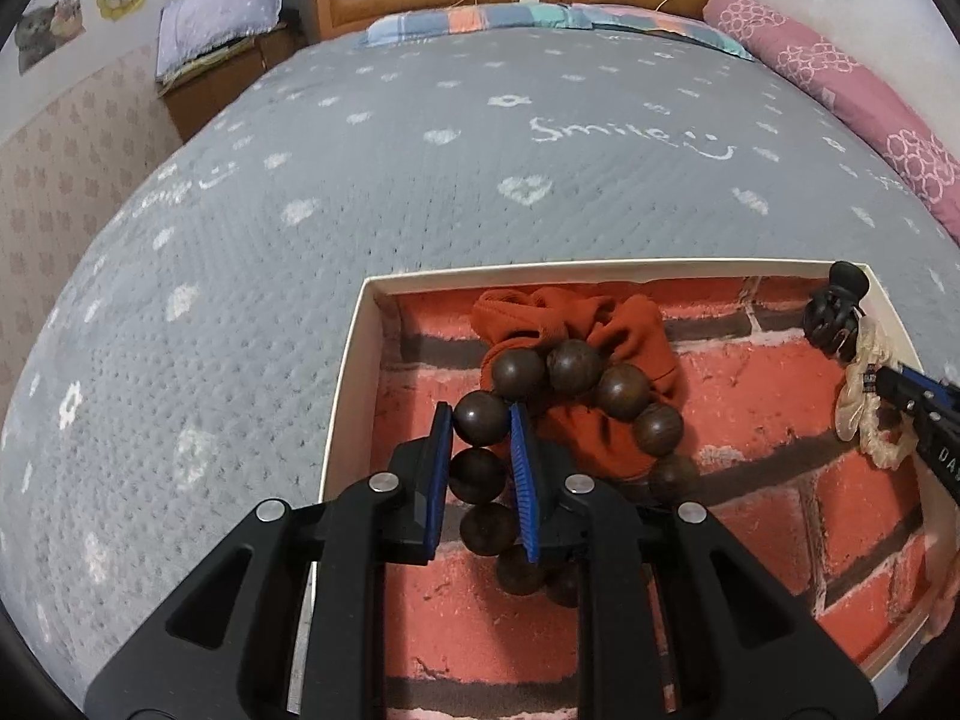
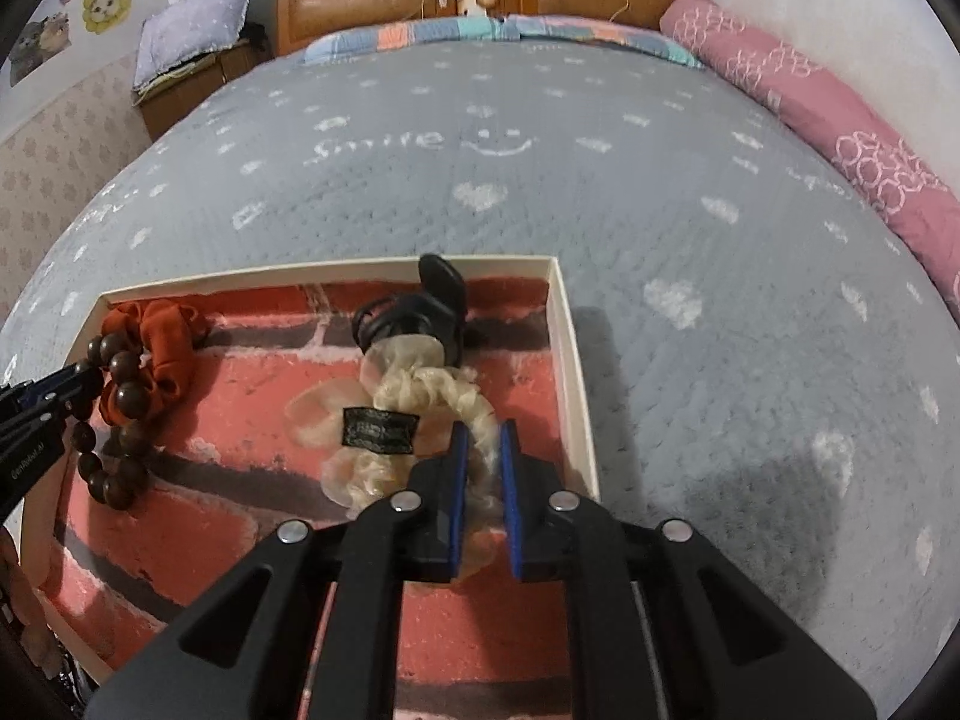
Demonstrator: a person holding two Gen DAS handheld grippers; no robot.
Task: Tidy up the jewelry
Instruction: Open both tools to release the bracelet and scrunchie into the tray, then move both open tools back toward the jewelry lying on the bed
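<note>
- Left gripper (image 1: 480, 420): clamped on the wooden bead bracelet (image 1: 576, 438), held inside the box (image 1: 351, 372) and draped over the orange scrunchie (image 1: 576, 324) just ahead.
- Right gripper (image 2: 480, 438): closed on the cream scrunchie (image 2: 384, 420), also in the box; black claw clip (image 2: 432, 306) just beyond.
- Judgement: all four items sit boxed; only release remains, and the bedspread (image 1: 420, 180) beyond carries no stray pieces.

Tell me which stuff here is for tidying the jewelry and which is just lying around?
For the job:
- bead bracelet, held in the left claw
- cream scrunchie, held in the right claw
- orange scrunchie
- black hair clip
- box holding them all

Just lying around:
- grey bedspread
- pink rolled blanket
- lilac pillow
</note>
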